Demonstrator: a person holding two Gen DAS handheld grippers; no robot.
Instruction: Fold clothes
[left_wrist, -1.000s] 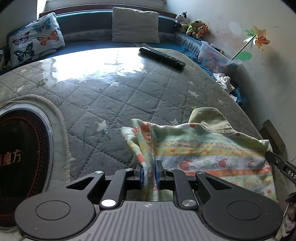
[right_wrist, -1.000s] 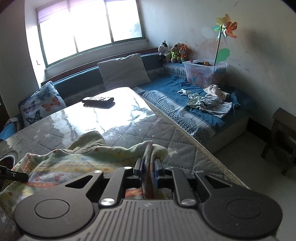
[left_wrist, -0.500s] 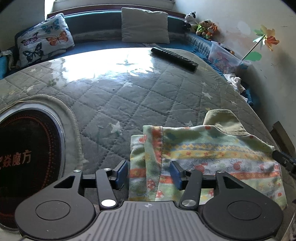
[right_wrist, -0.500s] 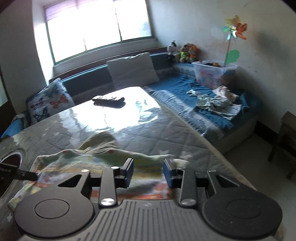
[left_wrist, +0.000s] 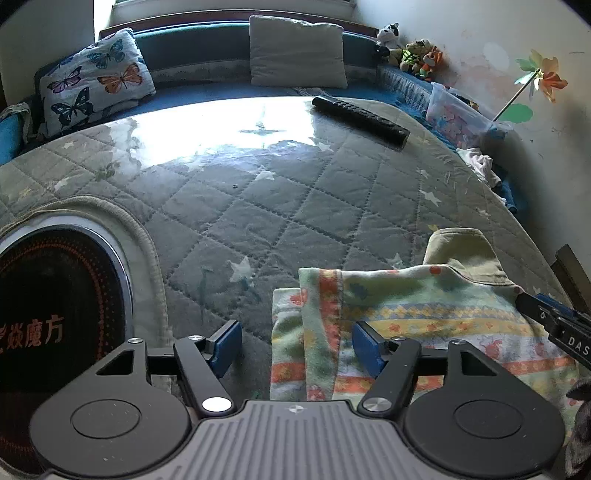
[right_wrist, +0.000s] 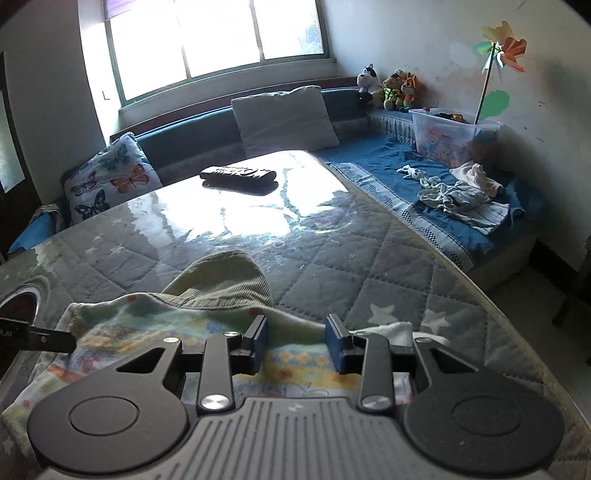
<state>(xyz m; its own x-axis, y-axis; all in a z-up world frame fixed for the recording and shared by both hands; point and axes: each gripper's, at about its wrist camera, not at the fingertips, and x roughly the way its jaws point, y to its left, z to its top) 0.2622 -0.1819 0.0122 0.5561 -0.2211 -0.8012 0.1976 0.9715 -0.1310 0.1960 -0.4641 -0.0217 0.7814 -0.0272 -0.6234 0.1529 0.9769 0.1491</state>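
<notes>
**Left wrist view: both grippers spread over the folded cloth**

Left wrist view shows the grey quilted star-print table cover (left_wrist: 258, 206) bearing the pastel striped, flower-print fleece garment (left_wrist: 424, 317), doubled over at its near edge. Left gripper (left_wrist: 295, 345) and right gripper (right_wrist: 297, 341) both stand released, gripping nothing. Judged best: lift clear without snagging, then flatten the olive corduroy piece (right_wrist: 221, 280) peeking out.

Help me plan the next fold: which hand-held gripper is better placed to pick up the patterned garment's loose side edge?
Probably the left hand-held gripper. It is open, and the patterned garment has its doubled side edge lying right between its fingers. The right hand-held gripper, also open, sits over flat cloth.
</notes>
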